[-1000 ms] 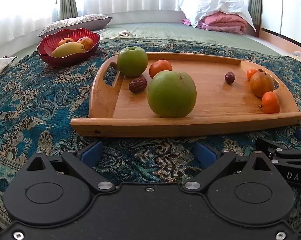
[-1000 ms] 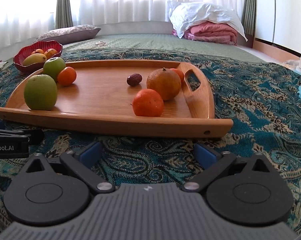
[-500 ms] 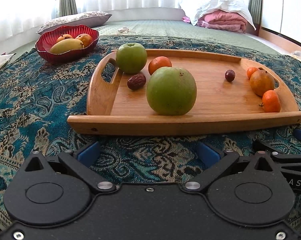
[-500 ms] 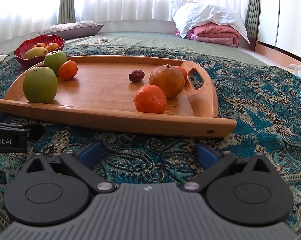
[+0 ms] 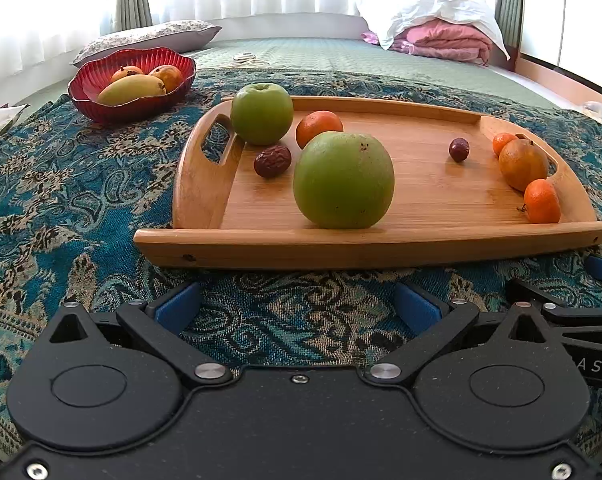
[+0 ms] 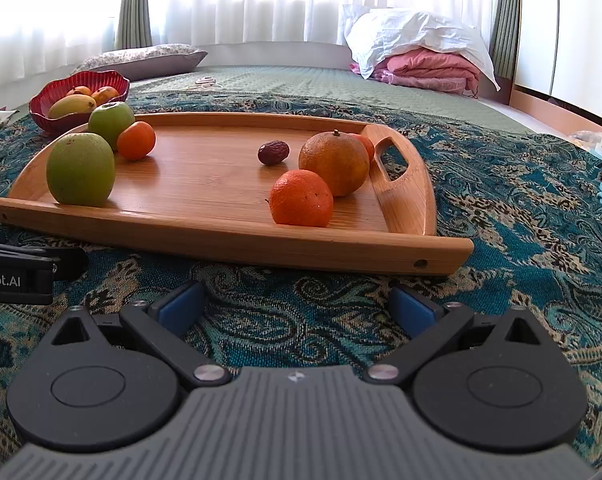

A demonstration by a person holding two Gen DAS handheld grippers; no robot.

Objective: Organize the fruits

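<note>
A wooden tray (image 5: 421,240) (image 6: 229,236) lies on the patterned cloth and holds several fruits. In the left wrist view a big green apple (image 5: 343,180) sits nearest, with a smaller green apple (image 5: 262,113), a tangerine (image 5: 319,126) and a dark date (image 5: 272,161) behind it. In the right wrist view a tangerine (image 6: 301,198) and a brownish orange (image 6: 333,163) sit near the right handle, beside a second date (image 6: 274,153). My left gripper (image 5: 297,307) and right gripper (image 6: 297,306) both stand open and empty, just short of the tray's front edge.
A red bowl (image 5: 131,98) (image 6: 53,114) with a mango and other fruit stands at the far left behind the tray. A pillow (image 5: 149,38) and folded bedding (image 6: 421,52) lie at the back. Each gripper shows at the edge of the other's view.
Both grippers have risen a little and look down more onto the tray. The fruits have not moved, and both grippers stay open.
</note>
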